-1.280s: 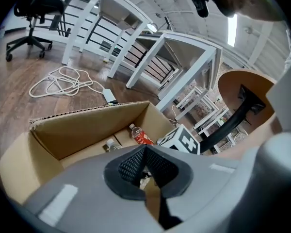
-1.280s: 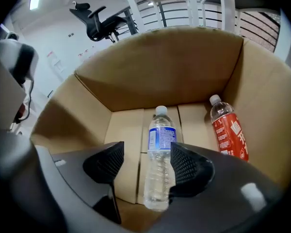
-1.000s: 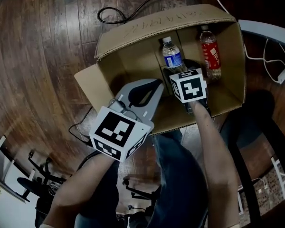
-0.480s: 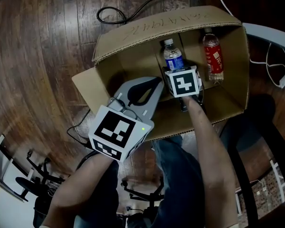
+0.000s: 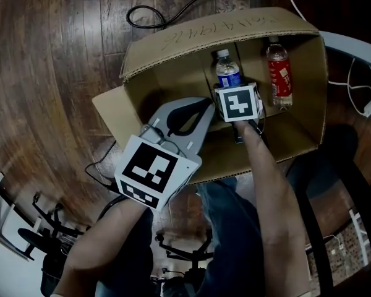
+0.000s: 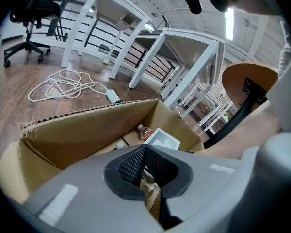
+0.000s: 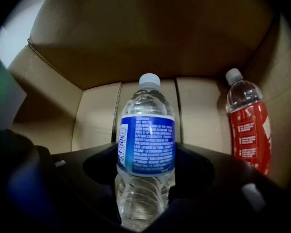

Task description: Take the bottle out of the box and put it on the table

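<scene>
Grasp step, basically. Left gripper (image 5: 201, 113) sat nearest, jaws together and empty, at the box (image 5: 173, 42) front. Right gripper (image 7: 145, 210) pointed down inside, and its jaws had just been closing around the blue-label bottle (image 7: 146, 149), which stood upright between them on the box floor. I couldn't call it squeezed yet. Next move, I reckon: finish clamping, then lift straight up, clear of the red bottle (image 7: 247, 125) beyond.

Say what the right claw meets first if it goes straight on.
Likely the blue-label water bottle: the right claw, whose jaws have just been closing, already straddles it; then the cardboard box.
</scene>
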